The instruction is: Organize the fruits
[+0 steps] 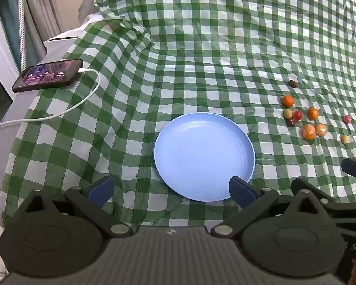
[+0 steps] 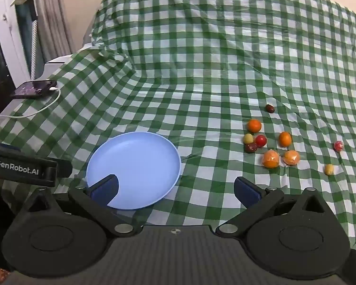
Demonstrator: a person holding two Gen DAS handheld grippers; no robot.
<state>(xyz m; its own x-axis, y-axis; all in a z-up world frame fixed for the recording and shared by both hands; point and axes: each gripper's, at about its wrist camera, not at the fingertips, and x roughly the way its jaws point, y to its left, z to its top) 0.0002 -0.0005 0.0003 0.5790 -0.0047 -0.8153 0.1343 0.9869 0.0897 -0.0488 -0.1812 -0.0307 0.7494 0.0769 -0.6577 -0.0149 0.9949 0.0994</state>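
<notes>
An empty light blue plate (image 1: 204,156) lies on the green checked cloth; it also shows in the right wrist view (image 2: 135,166). Several small fruits lie in a loose cluster to its right: orange ones (image 2: 254,125) (image 2: 270,158), a red tomato (image 2: 260,140), a yellow one (image 2: 248,138), dark brown ones (image 2: 270,108). The cluster also shows in the left wrist view (image 1: 297,115). My left gripper (image 1: 172,188) is open and empty, hovering at the plate's near edge. My right gripper (image 2: 176,188) is open and empty, just right of the plate, short of the fruits.
A phone (image 1: 48,74) with a white charging cable (image 1: 66,109) lies at the table's left edge. The cloth is wrinkled and rises over a mound at the back (image 2: 213,35). A red fruit (image 2: 338,145) and a yellow one (image 2: 329,169) lie apart at the right.
</notes>
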